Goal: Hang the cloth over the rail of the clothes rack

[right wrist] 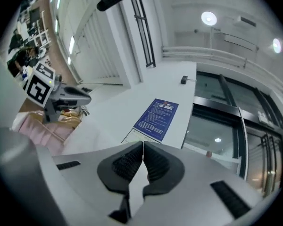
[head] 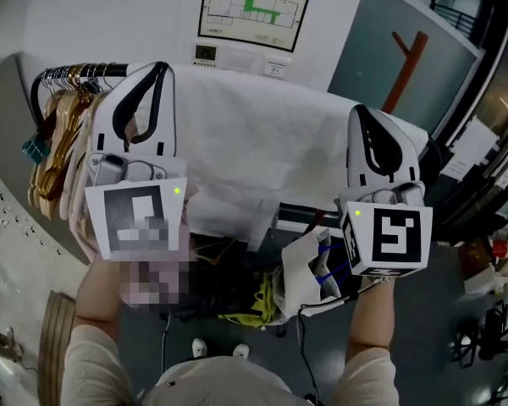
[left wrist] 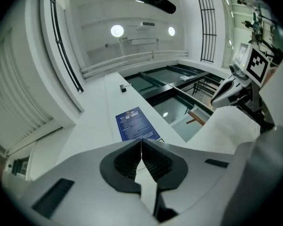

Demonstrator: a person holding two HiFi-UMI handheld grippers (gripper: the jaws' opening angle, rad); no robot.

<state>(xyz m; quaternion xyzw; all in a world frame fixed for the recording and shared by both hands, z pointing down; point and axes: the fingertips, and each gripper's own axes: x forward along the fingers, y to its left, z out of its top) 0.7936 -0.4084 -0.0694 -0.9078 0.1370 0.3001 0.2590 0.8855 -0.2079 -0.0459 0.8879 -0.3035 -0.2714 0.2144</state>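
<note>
A dark rail of the clothes rack [head: 63, 73] was seen at the upper left, curving down at its end. Wooden hangers [head: 57, 138] were hung on it, packed close together, with a pale garment [head: 83, 214] carried beneath them. The rest of the rail was hidden behind a spread white cloth [head: 262, 142]; whether the cloth rested on the rail could not be told. A dark bar [head: 303, 216] was shown just under the cloth's lower edge. Below, a grey floor [head: 444, 328] was seen, on which a yellow heap [head: 252, 304] and a thin cable [head: 302, 349] were laid.
</note>
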